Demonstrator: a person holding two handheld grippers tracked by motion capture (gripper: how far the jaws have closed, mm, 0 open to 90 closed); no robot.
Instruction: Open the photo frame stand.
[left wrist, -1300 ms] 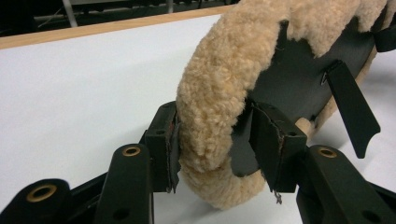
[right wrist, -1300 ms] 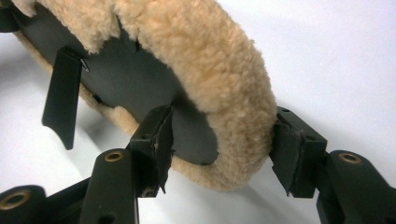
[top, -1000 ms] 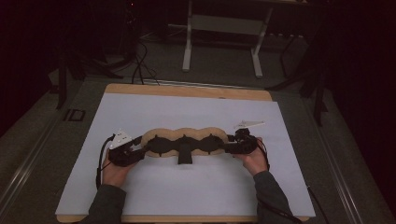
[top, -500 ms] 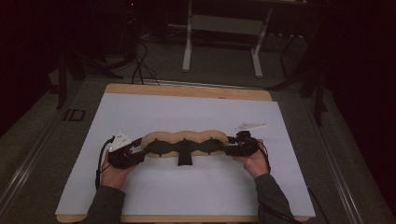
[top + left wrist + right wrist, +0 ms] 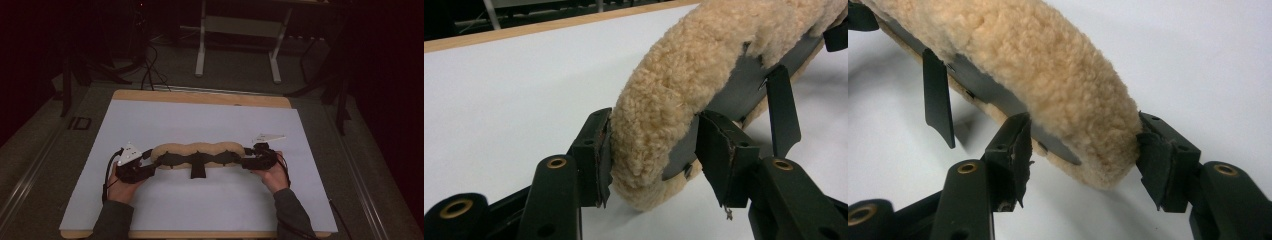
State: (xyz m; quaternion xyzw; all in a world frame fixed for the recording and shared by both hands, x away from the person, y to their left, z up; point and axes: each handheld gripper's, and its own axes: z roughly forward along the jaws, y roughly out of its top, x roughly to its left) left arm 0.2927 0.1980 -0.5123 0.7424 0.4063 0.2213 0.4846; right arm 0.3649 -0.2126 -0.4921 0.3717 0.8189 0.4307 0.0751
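I see the white table [image 5: 200, 125] spanning mid-frame, with the long fleece pad [image 5: 199, 150] lying across the lower centre. My left gripper [image 5: 651, 150] brackets its left end and my right gripper [image 5: 1080, 150] its right end, fingers spread around the fleece, not clamping.

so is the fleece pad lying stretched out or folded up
Stretched out: the fleece pad lies full length on the white sheet, its ends between the jaws.
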